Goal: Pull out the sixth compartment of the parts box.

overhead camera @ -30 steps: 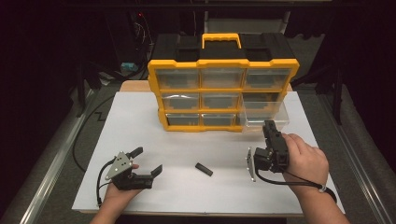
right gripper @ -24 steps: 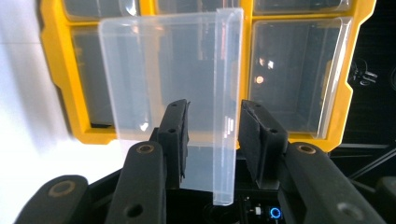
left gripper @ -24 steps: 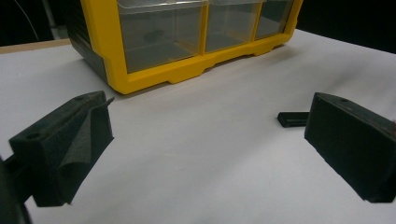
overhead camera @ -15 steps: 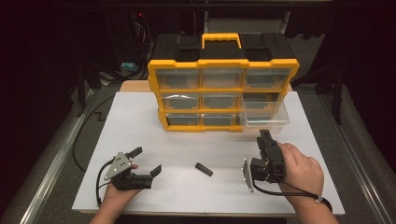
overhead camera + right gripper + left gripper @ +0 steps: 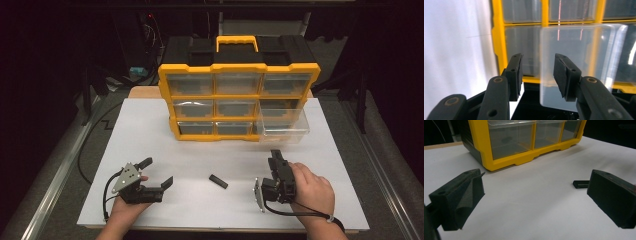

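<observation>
The right gripper (image 5: 274, 159) has its jaws part open with nothing between the pads (image 5: 516, 72); they have just been opening. In the right gripper view they point at the pulled-out clear drawer (image 5: 576, 62), which stands ahead of them, apart from the tips. In the high view the gripper sits on the white table (image 5: 150, 130), near the front of that drawer (image 5: 283, 126) but not touching it. The drawer belongs to the bottom right slot of the yellow organizer (image 5: 239, 100), and I can make out nothing in it.

The left gripper (image 5: 157, 174) lies low at the near left with its jaws wide and empty. In its own view the two pads (image 5: 461, 197) frame bare table, and the small black part (image 5: 581, 184) lies beyond the right-hand pad, partly hidden by it and outside the gap.

That black part (image 5: 218, 181) lies flat on the table between the two grippers, apart from both and well short of the organizer.

As I read it, the drawer has been opened, so the first step is done. Still left: picking up the part, dropping it into the drawer, and pushing the drawer shut. Neither gripper is lined up on the part yet; the left is the better placed, needing a shift toward its right.
</observation>
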The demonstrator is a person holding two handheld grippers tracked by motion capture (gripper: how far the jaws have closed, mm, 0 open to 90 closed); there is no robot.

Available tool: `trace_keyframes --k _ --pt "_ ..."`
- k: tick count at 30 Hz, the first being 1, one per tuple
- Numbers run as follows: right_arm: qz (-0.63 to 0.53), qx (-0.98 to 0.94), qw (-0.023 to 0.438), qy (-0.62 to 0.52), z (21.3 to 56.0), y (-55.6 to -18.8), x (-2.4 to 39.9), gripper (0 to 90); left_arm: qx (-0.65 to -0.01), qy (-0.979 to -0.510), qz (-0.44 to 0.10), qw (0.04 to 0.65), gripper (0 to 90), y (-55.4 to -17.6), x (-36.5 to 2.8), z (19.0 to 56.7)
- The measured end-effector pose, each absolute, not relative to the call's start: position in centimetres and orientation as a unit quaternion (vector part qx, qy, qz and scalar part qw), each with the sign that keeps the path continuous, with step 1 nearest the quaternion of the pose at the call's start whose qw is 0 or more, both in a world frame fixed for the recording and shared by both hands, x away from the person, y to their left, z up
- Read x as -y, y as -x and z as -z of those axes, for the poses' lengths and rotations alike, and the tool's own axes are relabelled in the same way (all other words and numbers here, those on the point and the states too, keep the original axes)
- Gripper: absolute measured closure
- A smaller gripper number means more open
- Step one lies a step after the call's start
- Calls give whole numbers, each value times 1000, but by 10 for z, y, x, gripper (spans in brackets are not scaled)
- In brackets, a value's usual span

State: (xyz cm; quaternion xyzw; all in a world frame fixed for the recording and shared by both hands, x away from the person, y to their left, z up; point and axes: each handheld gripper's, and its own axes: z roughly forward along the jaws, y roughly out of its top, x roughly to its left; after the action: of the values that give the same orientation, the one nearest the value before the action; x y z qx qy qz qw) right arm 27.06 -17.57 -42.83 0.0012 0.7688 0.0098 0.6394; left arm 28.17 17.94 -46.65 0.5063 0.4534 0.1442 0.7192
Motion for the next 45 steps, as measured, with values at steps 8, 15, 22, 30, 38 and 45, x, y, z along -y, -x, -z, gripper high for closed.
trace_keyframes --k 8,15,22,30,38,45 --pt "-11 -778 629 2 449 -272 172 592 -454 -505 -144 720 21 -281 -180 466" --pt "-11 -789 614 -5 469 -271 170 590 -455 -503 -144 721 21 -281 -180 466" --pt "-11 -791 612 1 481 -270 171 581 -456 -501 -143 722 21 -282 -181 466" --pt "-7 -799 601 -6 484 -266 182 537 -455 -501 -145 721 21 -282 -181 466" --pt "-16 -804 594 -12 481 -269 186 422 -457 -501 -146 720 21 -283 -181 466" --pt "-20 -803 596 -19 478 -268 187 309 -456 -501 -146 721 21 -282 -181 466"
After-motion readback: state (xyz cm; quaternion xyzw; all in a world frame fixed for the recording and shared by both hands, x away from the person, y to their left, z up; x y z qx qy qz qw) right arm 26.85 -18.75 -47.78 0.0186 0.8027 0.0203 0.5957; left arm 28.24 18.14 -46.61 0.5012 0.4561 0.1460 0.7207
